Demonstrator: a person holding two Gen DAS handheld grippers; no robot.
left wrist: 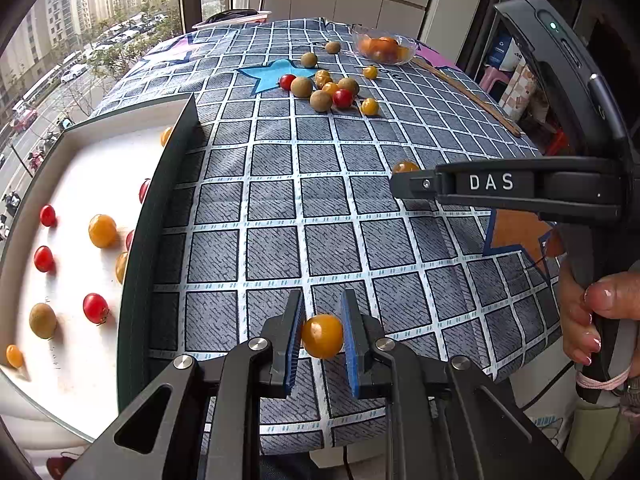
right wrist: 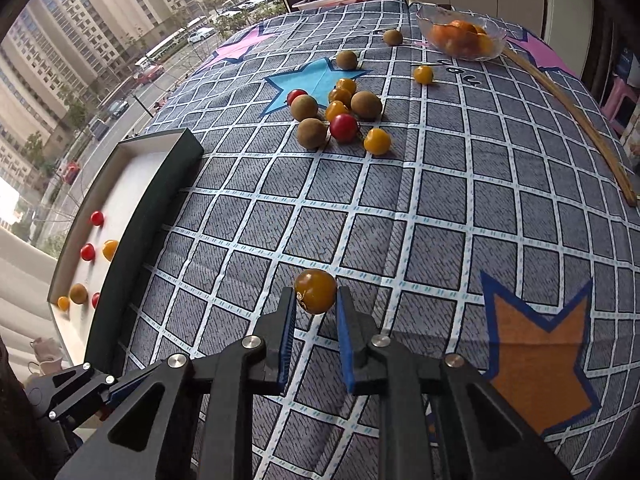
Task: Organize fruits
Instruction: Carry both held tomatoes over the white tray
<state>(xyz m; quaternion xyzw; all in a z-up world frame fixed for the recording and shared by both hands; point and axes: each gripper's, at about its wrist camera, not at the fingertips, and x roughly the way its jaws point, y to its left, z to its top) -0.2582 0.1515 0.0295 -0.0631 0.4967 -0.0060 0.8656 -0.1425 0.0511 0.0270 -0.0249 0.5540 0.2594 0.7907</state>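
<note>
My left gripper is shut on a yellow cherry tomato above the checked cloth, right of the white box. My right gripper is shut on a darker amber tomato; in the left wrist view its finger shows at the right with that tomato peeking behind. A pile of loose red, yellow and brown fruits lies mid-table, also in the left wrist view. The box holds several red, yellow and brown fruits spread apart.
A glass bowl of oranges stands at the far right, also in the left wrist view. A wooden stick lies along the right edge. The box's dark wall rises between box and cloth. Windows lie beyond the table's left.
</note>
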